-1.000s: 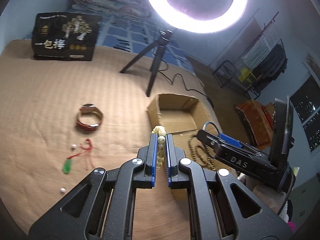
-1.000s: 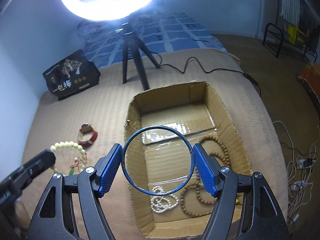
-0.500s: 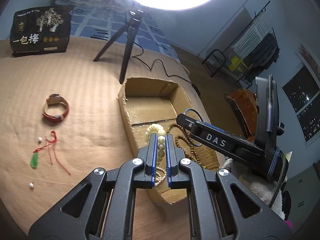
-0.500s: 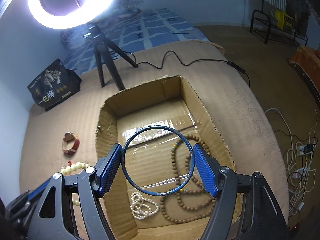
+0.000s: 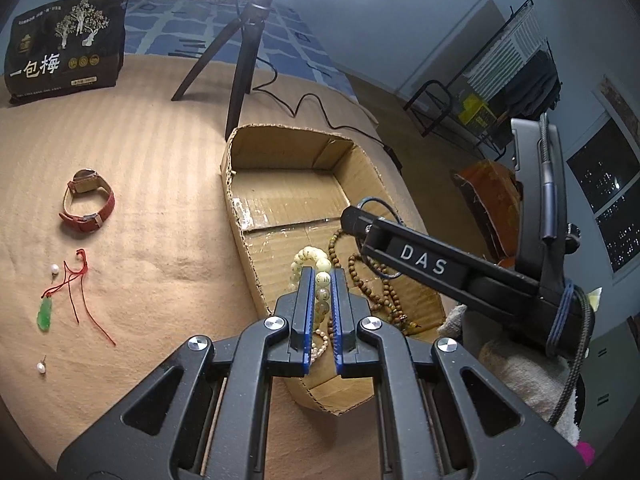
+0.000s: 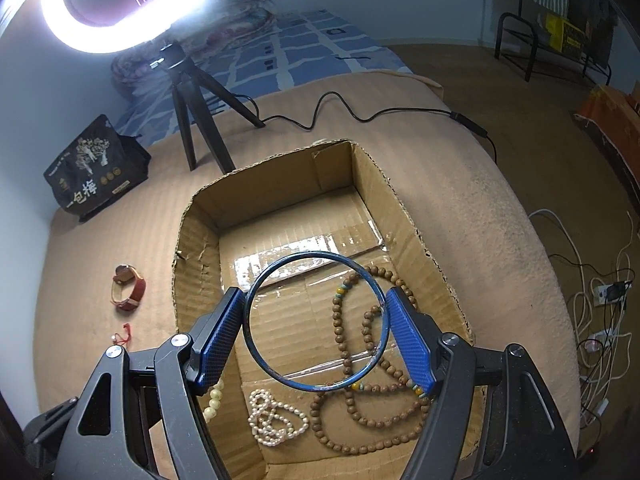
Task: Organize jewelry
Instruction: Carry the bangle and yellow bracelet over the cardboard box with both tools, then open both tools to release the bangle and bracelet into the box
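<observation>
My left gripper (image 5: 321, 276) is shut on a cream bead bracelet (image 5: 310, 261) and holds it over the near end of the open cardboard box (image 5: 236, 208). My right gripper (image 6: 316, 320) is shut on a thin blue bangle (image 6: 256, 336) above the same box (image 6: 196, 280). In the box lie a brown wooden bead necklace (image 6: 344, 344) and a white pearl strand (image 6: 276, 420). The cream bracelet shows low left in the right wrist view (image 6: 214, 398). On the tan bedcover lie a red-strap watch (image 5: 86, 202), a green pendant on red cord (image 5: 46, 312) and two pearl earrings (image 5: 40, 368).
A ring light on a black tripod (image 5: 240, 60) stands behind the box, its cable (image 6: 360, 114) running off to the right. A black printed bag (image 5: 66, 46) stands at the back left. The bed edge drops to the floor on the right.
Both grippers have moved forward over the box with their loads. The left gripper carried the cream bracelet from beside the box to above its near end. The box looms larger in both views.
</observation>
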`<state>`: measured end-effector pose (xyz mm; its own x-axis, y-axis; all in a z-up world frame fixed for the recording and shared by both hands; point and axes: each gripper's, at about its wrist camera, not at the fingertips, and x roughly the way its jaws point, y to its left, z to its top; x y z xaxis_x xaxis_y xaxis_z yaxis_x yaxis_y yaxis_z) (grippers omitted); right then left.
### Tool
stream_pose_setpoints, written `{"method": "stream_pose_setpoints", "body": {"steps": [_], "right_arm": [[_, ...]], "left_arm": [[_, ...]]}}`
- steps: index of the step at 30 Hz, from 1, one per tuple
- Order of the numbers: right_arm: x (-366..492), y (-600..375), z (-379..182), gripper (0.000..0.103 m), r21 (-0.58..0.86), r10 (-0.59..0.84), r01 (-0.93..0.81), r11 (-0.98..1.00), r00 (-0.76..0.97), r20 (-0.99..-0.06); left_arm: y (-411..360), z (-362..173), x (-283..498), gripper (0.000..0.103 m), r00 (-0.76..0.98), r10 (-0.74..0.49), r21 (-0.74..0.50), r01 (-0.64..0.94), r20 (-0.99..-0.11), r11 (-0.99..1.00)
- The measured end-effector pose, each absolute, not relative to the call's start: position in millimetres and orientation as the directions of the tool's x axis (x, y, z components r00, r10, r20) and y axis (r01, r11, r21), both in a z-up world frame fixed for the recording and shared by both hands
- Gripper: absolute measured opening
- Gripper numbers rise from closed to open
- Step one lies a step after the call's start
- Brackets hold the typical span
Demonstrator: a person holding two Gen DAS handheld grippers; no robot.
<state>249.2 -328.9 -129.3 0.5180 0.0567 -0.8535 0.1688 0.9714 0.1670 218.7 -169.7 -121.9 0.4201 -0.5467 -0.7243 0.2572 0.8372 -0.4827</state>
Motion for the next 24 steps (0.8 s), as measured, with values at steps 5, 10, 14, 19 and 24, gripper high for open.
{"method": "stream_pose_setpoints", "body": {"steps": [5,10,14,19,24], "right_arm": [[249.7,-329.8,-130.2,0.072,0.164,0.052,0.176,0.971,0.514,-0.856],[249.4,-331.8,-131.4,0.077,0.149,0.032,0.192,0.970,0.506,-0.862],[248.0,-333.1,-129.9,0.078,0.146,0.027,0.197,0.970,0.505,-0.862],[245.2,-333.2,-125.4,0.078,0.147,0.027,0.197,0.969,0.512,-0.859],[242.5,-328.0,-118.5,0.078,0.142,0.027,0.184,0.973,0.518,-0.855]], "left_arm": [[-168.3,-122.2,220.4,0.006,0.416,-0.555,-0.494,0.252,-0.721,0.832],[-167.6,-123.2,221.0,0.006,0.415,-0.539,-0.478,0.249,-0.733,0.842],[-164.7,-123.2,220.0,0.006,0.418,-0.521,-0.458,0.248,-0.744,0.854],[-159.1,-121.1,218.9,0.007,0.427,-0.514,-0.454,0.242,-0.744,0.858],[-154.6,-117.2,216.4,0.007,0.439,-0.499,-0.437,0.240,-0.747,0.867]]}}
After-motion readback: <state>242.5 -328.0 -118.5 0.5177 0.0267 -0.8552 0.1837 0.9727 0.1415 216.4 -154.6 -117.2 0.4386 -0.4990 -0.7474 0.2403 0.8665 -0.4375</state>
